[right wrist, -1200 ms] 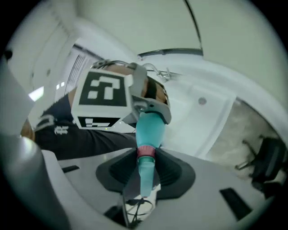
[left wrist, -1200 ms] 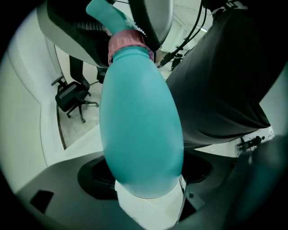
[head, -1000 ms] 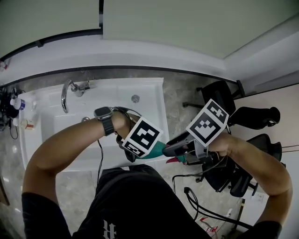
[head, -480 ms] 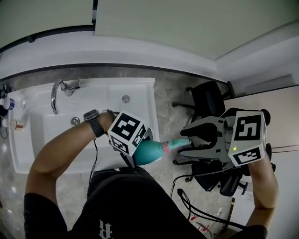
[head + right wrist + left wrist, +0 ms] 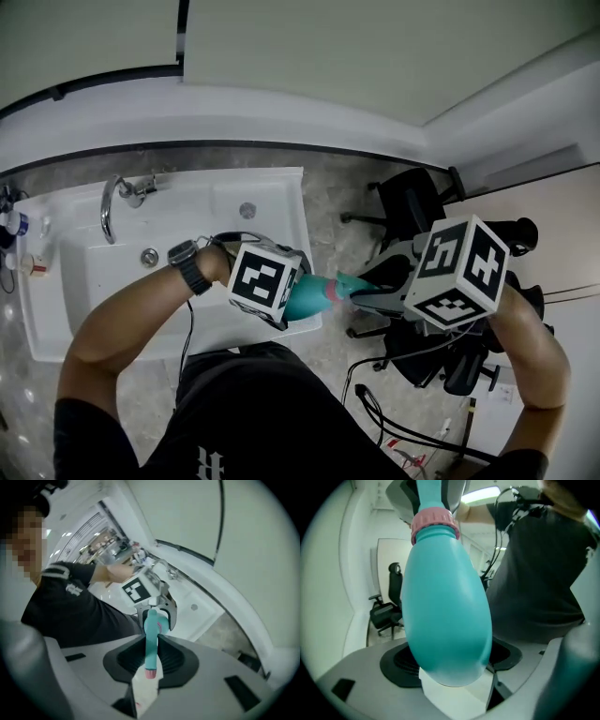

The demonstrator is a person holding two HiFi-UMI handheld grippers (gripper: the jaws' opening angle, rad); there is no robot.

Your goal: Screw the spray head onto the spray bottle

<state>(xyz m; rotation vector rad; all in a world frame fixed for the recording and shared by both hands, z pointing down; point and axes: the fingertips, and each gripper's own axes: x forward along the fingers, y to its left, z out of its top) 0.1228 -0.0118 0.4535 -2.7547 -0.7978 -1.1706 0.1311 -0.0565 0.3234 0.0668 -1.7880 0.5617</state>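
The teal pear-shaped plastic spray bottle is clamped by its base in the left claw. Beyond that claw, the slim teal spray head, seated on the pink collar, is gripped by the right claw, whose jaws have just been closing on it.

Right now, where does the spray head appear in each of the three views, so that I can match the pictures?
Head view: the spray head lies just right of centre.
Left gripper view: at the top edge, above the bottle.
Right gripper view: in the middle, lower half.
Shared landmark: the teal bottle, in all three, mostly hidden in the right gripper view.
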